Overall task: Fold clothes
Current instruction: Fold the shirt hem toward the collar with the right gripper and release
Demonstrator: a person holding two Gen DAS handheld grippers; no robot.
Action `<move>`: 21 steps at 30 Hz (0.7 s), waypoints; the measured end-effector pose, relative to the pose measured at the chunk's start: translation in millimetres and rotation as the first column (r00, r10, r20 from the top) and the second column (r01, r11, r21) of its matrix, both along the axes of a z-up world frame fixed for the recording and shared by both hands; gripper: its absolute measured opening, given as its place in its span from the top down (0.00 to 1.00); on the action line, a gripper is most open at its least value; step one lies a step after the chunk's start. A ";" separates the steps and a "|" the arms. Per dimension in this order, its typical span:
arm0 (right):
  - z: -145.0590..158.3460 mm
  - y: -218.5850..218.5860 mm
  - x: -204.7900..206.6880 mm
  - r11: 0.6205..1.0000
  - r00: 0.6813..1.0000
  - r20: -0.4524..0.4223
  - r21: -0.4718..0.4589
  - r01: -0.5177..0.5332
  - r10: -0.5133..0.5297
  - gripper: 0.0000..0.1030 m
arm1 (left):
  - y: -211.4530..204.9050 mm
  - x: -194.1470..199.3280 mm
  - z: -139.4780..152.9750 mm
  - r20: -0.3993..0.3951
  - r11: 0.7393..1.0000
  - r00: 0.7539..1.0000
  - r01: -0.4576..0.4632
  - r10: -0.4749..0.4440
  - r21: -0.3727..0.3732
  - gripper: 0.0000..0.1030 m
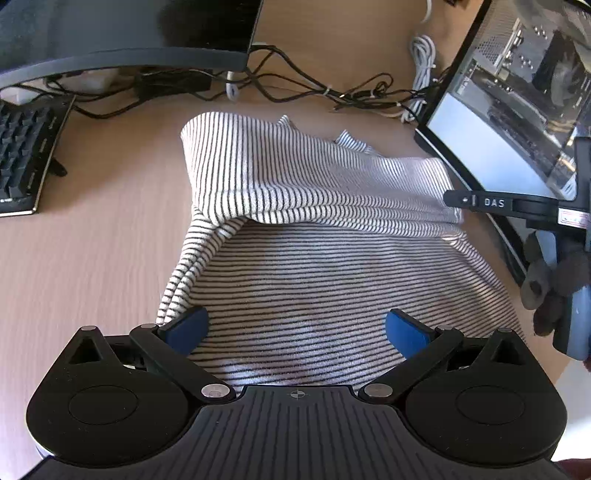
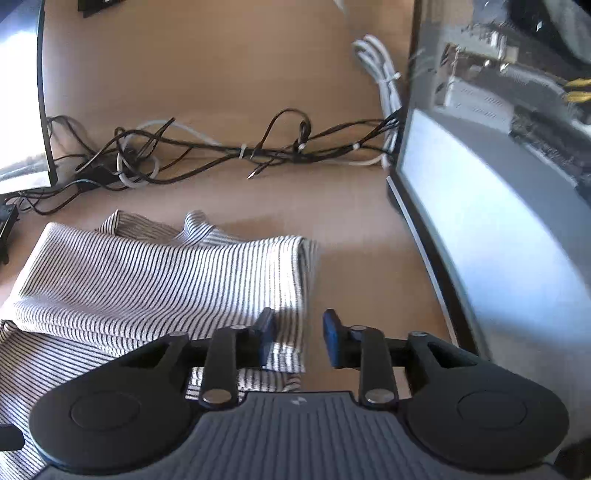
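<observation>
You work at office or lab desk: pale wood desktop point(image 2: 229, 74), black keyboard point(image 1: 22, 158) at left edge, monitor point(image 1: 122, 33) across upper left, glass-sided computer case point(image 2: 498, 166) filling right side, tangle of black cables point(image 2: 221, 151) and white cable bundle point(image 2: 384, 81) across upper middle.

My light wooden desk point(image 2: 229, 74) carries the striped garment point(image 1: 314, 229), with tangled black cables point(image 2: 236, 151) just behind it, a keyboard point(image 1: 22, 158) to its left and a monitor point(image 2: 480, 229) to its right.
</observation>
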State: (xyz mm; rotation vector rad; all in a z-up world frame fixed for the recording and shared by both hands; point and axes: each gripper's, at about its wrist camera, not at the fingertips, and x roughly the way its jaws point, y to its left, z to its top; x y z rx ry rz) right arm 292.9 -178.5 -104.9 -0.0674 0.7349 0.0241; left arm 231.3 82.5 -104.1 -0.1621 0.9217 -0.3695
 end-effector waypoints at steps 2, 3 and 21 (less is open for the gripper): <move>11.5 6.6 -6.3 0.999 0.999 0.042 -0.037 -0.020 0.021 0.73 | 4.3 5.5 2.0 -0.022 1.000 1.000 0.009 -0.009 -0.018 0.00; 18.3 8.9 -8.3 0.999 0.997 0.063 -0.042 -0.032 0.035 0.73 | 6.2 8.9 4.5 -0.033 1.000 0.999 0.005 -0.005 -0.021 0.00; -12.9 2.7 11.7 0.985 0.994 -0.045 0.145 -0.091 0.099 0.73 | -35.1 78.1 10.4 0.062 0.996 0.994 0.085 -0.084 -0.006 0.00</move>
